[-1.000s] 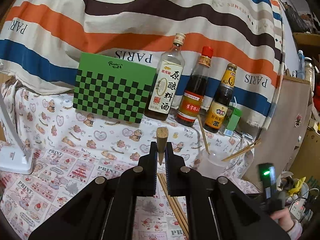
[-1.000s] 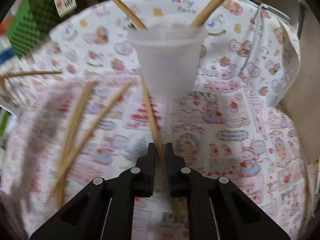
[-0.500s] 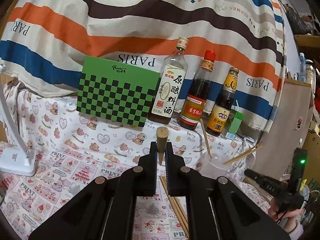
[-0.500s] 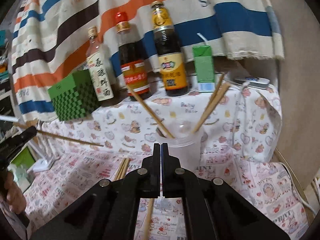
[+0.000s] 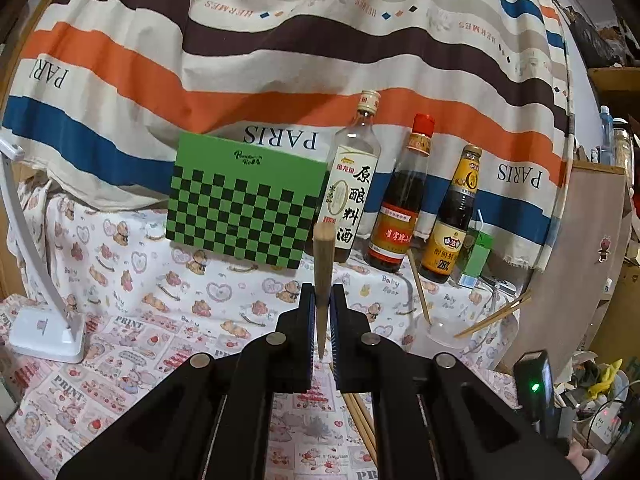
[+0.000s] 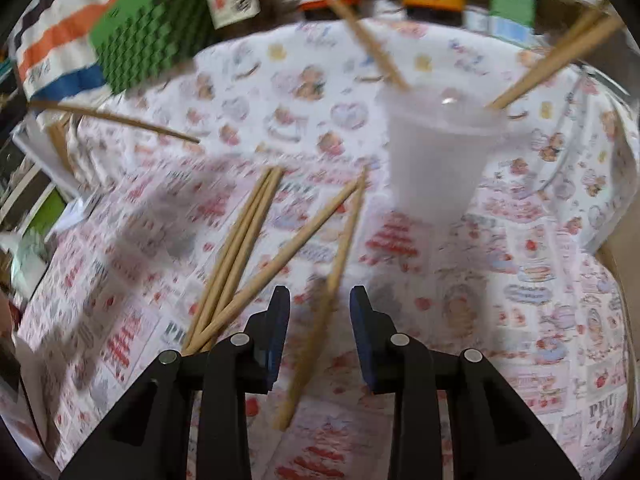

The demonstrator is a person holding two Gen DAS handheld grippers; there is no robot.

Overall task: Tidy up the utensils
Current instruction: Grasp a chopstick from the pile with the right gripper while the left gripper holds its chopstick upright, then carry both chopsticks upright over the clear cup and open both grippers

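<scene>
My left gripper [image 5: 322,300] is shut on a wooden chopstick [image 5: 322,256] that sticks out forward, thick end away from me. A clear plastic cup [image 5: 438,332] with three chopsticks in it stands to the right on the patterned cloth. In the blurred right wrist view that cup [image 6: 436,152] is ahead on the right. My right gripper [image 6: 320,312] hangs over loose chopsticks [image 6: 240,256] on the cloth, its jaws opening. One loose chopstick [image 6: 340,240] lies on the cloth under the gap, and the pads do not touch it.
A green checkered box [image 5: 244,208], three sauce bottles [image 5: 400,200] and a small green carton [image 5: 476,256] line the back against a striped cloth. A white lamp base [image 5: 48,336] stands at the left. A black device with a green light [image 5: 534,384] is at the right.
The right gripper's view swung from the bottles down onto the cloth, and its jaws went from shut to apart. The left gripper still holds its chopstick and has hardly moved.
</scene>
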